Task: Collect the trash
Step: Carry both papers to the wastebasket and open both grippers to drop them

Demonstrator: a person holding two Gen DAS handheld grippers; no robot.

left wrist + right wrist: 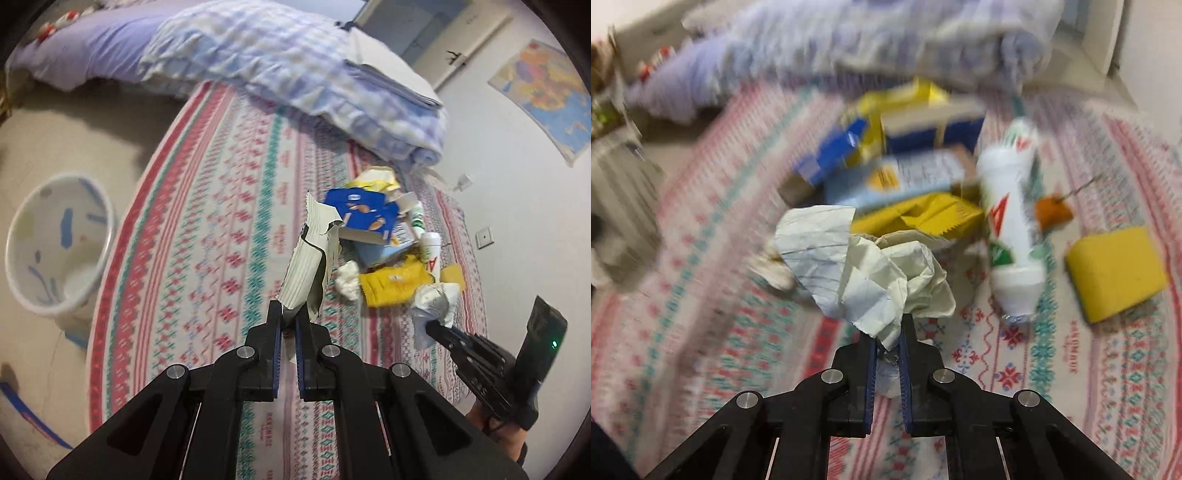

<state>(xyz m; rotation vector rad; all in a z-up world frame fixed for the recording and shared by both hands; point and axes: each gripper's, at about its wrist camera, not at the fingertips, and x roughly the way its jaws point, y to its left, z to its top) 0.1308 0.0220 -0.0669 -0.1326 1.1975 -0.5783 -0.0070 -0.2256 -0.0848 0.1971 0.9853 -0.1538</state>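
Right now both grippers carry trash, so the job looks roughly mid-way. The left gripper (290, 314) is clamped narrow on a pale crumpled wrapper (314, 254), held up over the patterned bedspread (207, 229). The right gripper (888, 336) is pinched on a wad of crumpled paper (864, 266), w/ the jaws nearly together.

The white bin (55, 243) stands on the floor beside the bed & already has a few bits inside, though they're too blurred to name.

Still on the bed, near the folded quilt (295, 74): a blue snack box (364, 218), a yellow packet (391, 288), a white tissue ball (347, 280), a white bottle (1012, 229), a yellow sponge-like block (1115, 269) & other cardboard. Probably several more trips needed, starting w/ dropping both held items into the bin.
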